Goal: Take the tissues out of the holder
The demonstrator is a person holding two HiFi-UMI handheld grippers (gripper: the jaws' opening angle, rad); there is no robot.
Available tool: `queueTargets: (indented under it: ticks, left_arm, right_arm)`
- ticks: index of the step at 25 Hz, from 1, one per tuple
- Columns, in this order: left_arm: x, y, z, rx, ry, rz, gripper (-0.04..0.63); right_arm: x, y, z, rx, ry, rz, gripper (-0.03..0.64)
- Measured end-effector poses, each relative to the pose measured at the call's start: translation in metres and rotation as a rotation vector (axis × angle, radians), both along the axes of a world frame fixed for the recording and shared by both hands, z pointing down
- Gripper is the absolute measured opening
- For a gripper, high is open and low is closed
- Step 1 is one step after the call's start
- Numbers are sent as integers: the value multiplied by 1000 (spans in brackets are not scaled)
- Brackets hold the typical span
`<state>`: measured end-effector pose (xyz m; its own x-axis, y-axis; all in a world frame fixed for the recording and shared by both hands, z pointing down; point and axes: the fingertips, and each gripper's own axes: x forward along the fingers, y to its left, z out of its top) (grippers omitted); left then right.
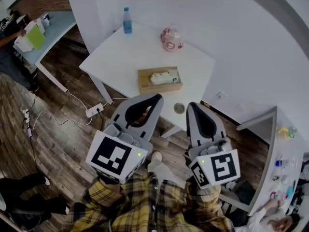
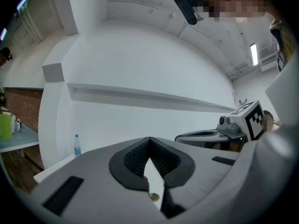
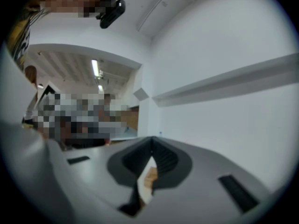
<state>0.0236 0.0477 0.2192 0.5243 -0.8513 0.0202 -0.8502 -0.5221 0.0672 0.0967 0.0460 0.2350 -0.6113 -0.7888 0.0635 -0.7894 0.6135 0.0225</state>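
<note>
Tissues (image 1: 161, 77) lie untouched in the wooden holder (image 1: 145, 87) on the bench (image 1: 120, 52); left tongs (image 1: 158, 96) and right tongs (image 1: 189, 104), both closed and empty, hover short, seemingly poised to reach in

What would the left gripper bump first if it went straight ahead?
Probably the shallow wooden tissue holder on the white table, just ahead of the left gripper; height is hard to judge.
</note>
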Motion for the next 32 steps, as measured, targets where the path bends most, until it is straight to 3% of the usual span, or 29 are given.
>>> queueTargets:
  ticks: [9, 13, 17, 23, 32]
  left_arm:
    - [2, -65, 5, -10, -8, -87, 20]
    - [-10, -81, 8, -43, 12, -133, 20]
    - [-35, -100, 12, -28, 8, -150, 20]
    - [-68, -151, 14, -34, 21, -113, 20]
    - [-113, -237, 8, -32, 5, 60, 20]
  right_arm:
    - [14, -76, 4, -20, -24, -62, 9]
    - [0, -97, 6, -45, -36, -105, 9]
    - [-25, -116, 10, -43, -23, -133, 9]
    - [-59, -169, 13, -39, -25, -101, 9]
    - [-103, -246, 6, -17, -33, 61, 9]
